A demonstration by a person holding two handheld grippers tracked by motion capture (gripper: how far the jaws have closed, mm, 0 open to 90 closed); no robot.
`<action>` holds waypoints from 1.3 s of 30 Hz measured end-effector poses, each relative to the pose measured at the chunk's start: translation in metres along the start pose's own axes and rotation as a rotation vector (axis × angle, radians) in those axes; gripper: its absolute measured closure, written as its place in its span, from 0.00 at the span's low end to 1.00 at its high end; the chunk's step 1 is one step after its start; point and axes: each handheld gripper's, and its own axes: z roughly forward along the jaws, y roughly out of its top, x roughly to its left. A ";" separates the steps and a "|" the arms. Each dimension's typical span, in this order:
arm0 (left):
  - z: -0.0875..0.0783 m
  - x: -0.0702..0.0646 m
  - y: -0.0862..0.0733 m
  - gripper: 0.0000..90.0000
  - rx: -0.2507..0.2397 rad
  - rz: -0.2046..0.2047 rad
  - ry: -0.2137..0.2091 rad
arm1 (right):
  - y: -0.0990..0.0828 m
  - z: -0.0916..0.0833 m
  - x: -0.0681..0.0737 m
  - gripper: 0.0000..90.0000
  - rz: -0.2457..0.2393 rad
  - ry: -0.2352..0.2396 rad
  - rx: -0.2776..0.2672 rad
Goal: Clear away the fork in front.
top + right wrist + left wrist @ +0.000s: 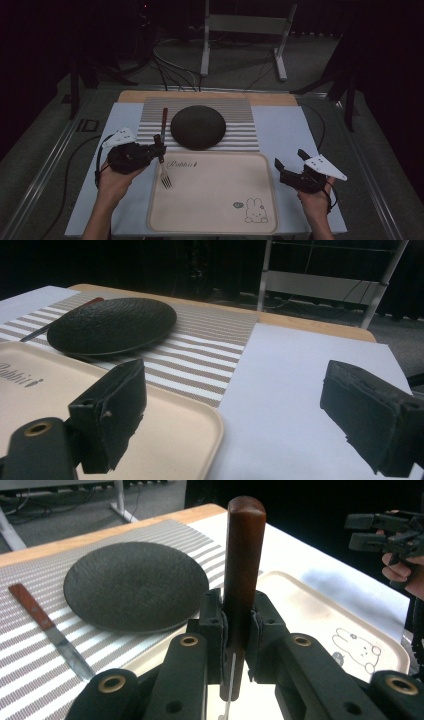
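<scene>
Fork (164, 172) sits pinched by its wooden handle in your left gripper (159, 146), tines hanging over the tray's (210, 220) left edge. Just beyond lie the dark plate (198, 127) and knife (164, 120) on the striped mat (240, 135). Your right gripper (289, 162) hovers spread beside the tray.

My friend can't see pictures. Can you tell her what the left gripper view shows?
The left gripper is shut on a fork, clamping its brown wooden handle. Behind sit a dark round plate and a knife on a striped mat.
</scene>
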 end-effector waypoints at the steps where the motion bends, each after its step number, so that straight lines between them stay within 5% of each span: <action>1: 0.000 0.000 -0.001 0.89 0.005 -0.002 0.000 | 0.000 0.000 0.000 0.13 0.000 -0.002 -0.001; 25: -0.006 -0.003 -0.022 0.89 0.095 -0.040 -0.081 | -0.003 0.000 -0.001 0.13 0.004 -0.026 -0.007; 26: -0.005 -0.002 -0.025 0.89 0.099 -0.064 -0.114 | -0.003 0.000 -0.001 0.13 0.004 -0.025 -0.009; 31: 0.003 0.006 -0.036 0.89 0.087 -0.127 -0.138 | -0.003 0.001 -0.001 0.13 0.005 -0.026 -0.006; 39: 0.027 0.022 -0.051 0.84 0.092 -0.185 -0.040 | -0.004 0.002 -0.001 0.13 0.004 -0.026 -0.001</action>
